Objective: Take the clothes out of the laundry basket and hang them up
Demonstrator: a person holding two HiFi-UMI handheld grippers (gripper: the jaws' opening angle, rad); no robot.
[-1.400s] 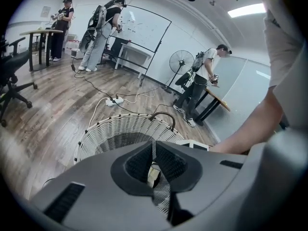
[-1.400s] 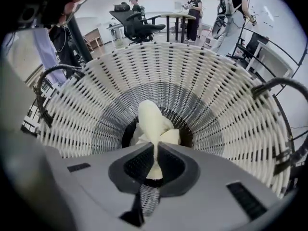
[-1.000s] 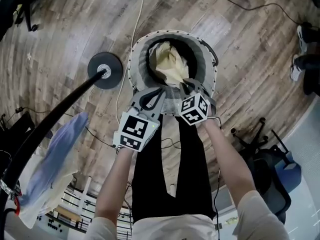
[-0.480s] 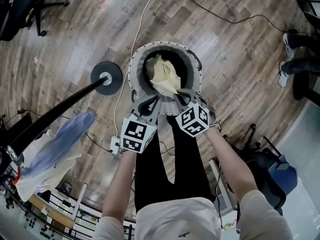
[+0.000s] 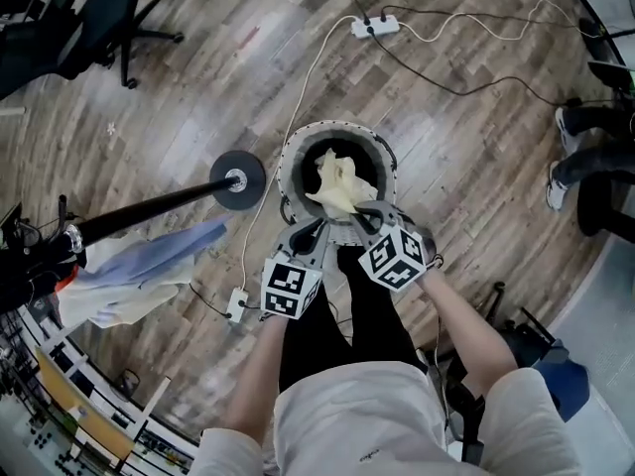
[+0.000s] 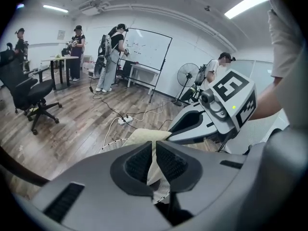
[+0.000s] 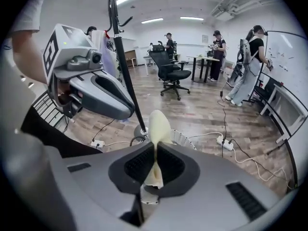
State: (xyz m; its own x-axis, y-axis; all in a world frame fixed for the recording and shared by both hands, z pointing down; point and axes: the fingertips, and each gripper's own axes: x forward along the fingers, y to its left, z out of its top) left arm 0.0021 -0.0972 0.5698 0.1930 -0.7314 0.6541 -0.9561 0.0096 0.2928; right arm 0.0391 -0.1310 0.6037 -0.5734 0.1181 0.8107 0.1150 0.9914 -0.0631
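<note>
Currently pinching pale yellow fabric garment (image 5: pixel 338 182) tight in left gripper (image 5: pixel 315 229) and right gripper (image 5: pixel 368 210), over round mesh laundry basket (image 5: pixel 292 154)

The rack pole (image 5: pixel 149 209) slants across the left, its round base (image 5: pixel 236 178) just beside the laundry basket (image 5: pixel 288 162); a blue garment (image 5: pixel 149 264) hangs under the pole; a cream garment (image 5: pixel 342 181) fills the basket's mouth; beyond lies a corded power strip (image 5: pixel 375 26); to the right, open wooden floor (image 5: pixel 476 167) reaches a person's shoes (image 5: pixel 558 194).
</note>
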